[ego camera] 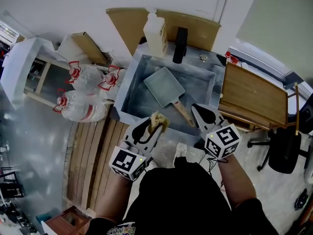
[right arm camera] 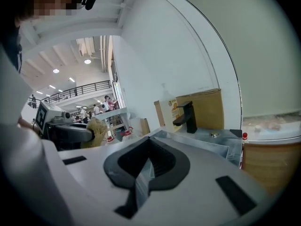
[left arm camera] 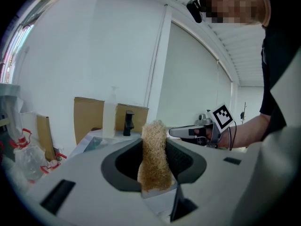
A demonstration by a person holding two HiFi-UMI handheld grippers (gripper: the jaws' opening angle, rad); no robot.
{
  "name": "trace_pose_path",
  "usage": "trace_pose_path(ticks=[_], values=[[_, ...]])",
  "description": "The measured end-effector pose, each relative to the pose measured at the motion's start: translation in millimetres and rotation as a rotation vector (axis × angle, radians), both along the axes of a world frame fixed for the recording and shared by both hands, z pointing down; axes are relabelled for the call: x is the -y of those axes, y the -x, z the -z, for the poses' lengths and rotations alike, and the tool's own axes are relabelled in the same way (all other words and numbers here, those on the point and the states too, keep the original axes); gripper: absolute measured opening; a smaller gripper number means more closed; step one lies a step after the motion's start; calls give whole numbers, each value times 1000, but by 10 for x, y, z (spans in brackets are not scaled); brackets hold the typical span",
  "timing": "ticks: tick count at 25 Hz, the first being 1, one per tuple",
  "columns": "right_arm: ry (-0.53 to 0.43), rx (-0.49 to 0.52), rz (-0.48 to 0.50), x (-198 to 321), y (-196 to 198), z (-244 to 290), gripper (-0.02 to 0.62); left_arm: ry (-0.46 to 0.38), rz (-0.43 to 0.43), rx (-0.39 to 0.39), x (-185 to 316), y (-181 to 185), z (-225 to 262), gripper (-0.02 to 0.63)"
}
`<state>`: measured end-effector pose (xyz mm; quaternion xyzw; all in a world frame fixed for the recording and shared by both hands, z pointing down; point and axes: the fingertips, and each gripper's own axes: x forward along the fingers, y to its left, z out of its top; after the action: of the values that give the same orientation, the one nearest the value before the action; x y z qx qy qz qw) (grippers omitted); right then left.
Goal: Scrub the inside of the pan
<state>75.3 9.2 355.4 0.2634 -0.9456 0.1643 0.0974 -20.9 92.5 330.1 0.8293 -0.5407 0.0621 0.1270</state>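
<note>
A square grey pan point(ego camera: 164, 84) with a wooden handle point(ego camera: 184, 113) lies inside the steel sink point(ego camera: 128, 88). My left gripper point(ego camera: 155, 125) is shut on a tan scrub sponge point(ego camera: 159, 120), held over the sink's near edge, short of the pan. In the left gripper view the sponge point(left arm camera: 154, 157) stands upright between the jaws. My right gripper point(ego camera: 202, 115) hovers near the end of the pan's handle, shut with nothing between its jaws. The right gripper view shows its jaws together point(right arm camera: 146, 173) and the left gripper with the sponge point(right arm camera: 96, 132) off to the left.
A soap bottle point(ego camera: 155, 33) and a black tap point(ego camera: 180, 45) stand at the sink's far rim. A wooden board point(ego camera: 254, 95) sits right of the sink. Tied plastic bags point(ego camera: 80, 91) lie to the left. Cardboard point(ego camera: 200, 27) leans against the wall behind.
</note>
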Motion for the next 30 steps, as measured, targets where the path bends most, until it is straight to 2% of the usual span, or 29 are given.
trace_pose_path(ticks=[11, 19, 24, 30], values=[[94, -35, 60, 186, 35, -283, 11, 14, 68, 36, 144, -6, 21, 144], [149, -75, 82, 229, 173, -498, 15, 23, 65, 49, 225, 68, 27, 144], [174, -126, 89, 255, 268, -653, 80, 39, 22, 37, 372, 106, -63, 144], [247, -256, 100, 272, 394, -1000, 138, 62, -45, 11, 676, 239, -175, 144]])
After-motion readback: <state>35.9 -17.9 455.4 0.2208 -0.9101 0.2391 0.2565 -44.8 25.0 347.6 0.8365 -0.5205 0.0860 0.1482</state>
